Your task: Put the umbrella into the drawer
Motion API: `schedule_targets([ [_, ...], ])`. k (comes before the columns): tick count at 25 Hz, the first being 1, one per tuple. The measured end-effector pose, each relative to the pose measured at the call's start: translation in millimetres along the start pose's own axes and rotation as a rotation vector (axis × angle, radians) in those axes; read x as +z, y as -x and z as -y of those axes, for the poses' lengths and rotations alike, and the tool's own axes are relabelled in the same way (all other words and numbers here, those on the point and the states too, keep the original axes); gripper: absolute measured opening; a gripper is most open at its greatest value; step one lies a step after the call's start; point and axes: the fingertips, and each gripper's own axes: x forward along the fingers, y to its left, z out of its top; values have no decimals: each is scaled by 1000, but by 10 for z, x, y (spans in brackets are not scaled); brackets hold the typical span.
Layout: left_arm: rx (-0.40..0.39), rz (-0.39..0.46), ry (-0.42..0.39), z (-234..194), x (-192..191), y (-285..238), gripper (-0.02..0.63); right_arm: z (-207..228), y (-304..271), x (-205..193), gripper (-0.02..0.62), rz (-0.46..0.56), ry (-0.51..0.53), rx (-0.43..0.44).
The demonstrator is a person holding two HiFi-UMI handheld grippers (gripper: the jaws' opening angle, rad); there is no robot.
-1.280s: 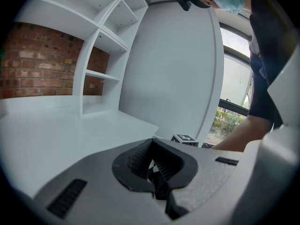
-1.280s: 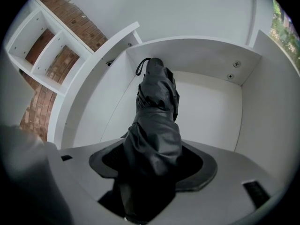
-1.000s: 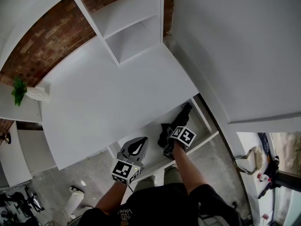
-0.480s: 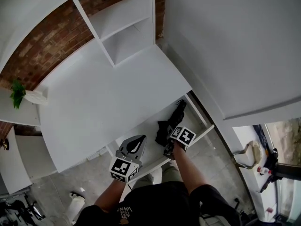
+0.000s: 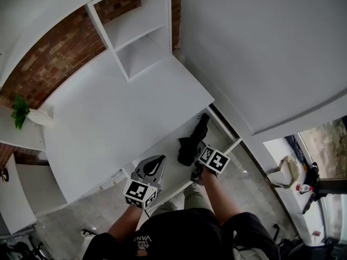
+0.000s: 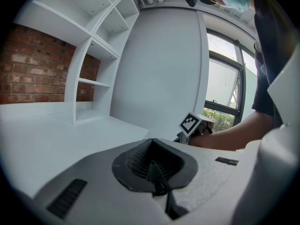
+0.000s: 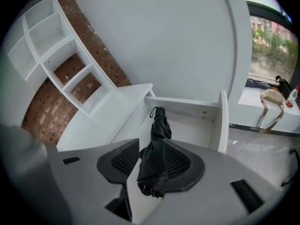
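A folded black umbrella [image 5: 193,138] lies lengthwise on the floor of the open white drawer [image 5: 232,144] under the desk. Its strap end points toward the desk. My right gripper [image 5: 196,169] hangs above the umbrella's near end, at the drawer's front. In the right gripper view the umbrella [image 7: 157,149] shows through the gap of my right gripper [image 7: 149,168]. Its jaws are closing and the pads do not press on the umbrella. My left gripper [image 5: 154,166] hovers by the desk's front edge, left of the drawer. Its jaws [image 6: 154,172] are shut with nothing in them.
The white desk top [image 5: 119,112] stretches away above the drawer, with open shelves [image 5: 135,31] and a brick wall [image 5: 49,64] behind. A small green plant [image 5: 20,110] stands at the left. The drawer's right wall [image 7: 224,121] stands close beside the right gripper.
My right gripper has risen off the umbrella and drawn back toward the drawer's front. The umbrella stays on the drawer floor. The left gripper has lifted slightly.
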Motion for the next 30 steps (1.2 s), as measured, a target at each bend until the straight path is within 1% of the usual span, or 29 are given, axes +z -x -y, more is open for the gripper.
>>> schedule_targets([
  [5, -25, 6, -16, 17, 10, 115, 6, -151, 366, 85, 76, 79, 22, 30],
  [9, -36, 12, -22, 39, -2, 226, 6, -244, 663, 141, 6, 165, 44, 40],
  [13, -55, 30, -39, 89, 22, 337, 6, -361, 944, 132, 2, 247, 85, 73],
  [17, -63, 49, -46, 162, 49, 496, 6, -447, 1284, 72, 2, 307, 157, 89],
  [23, -71, 75, -56, 256, 65, 735, 6, -548, 1719, -89, 2, 364, 204, 128],
  [30, -71, 96, -62, 369, 46, 1019, 6, -611, 2244, -250, 2, 456, 302, 127],
])
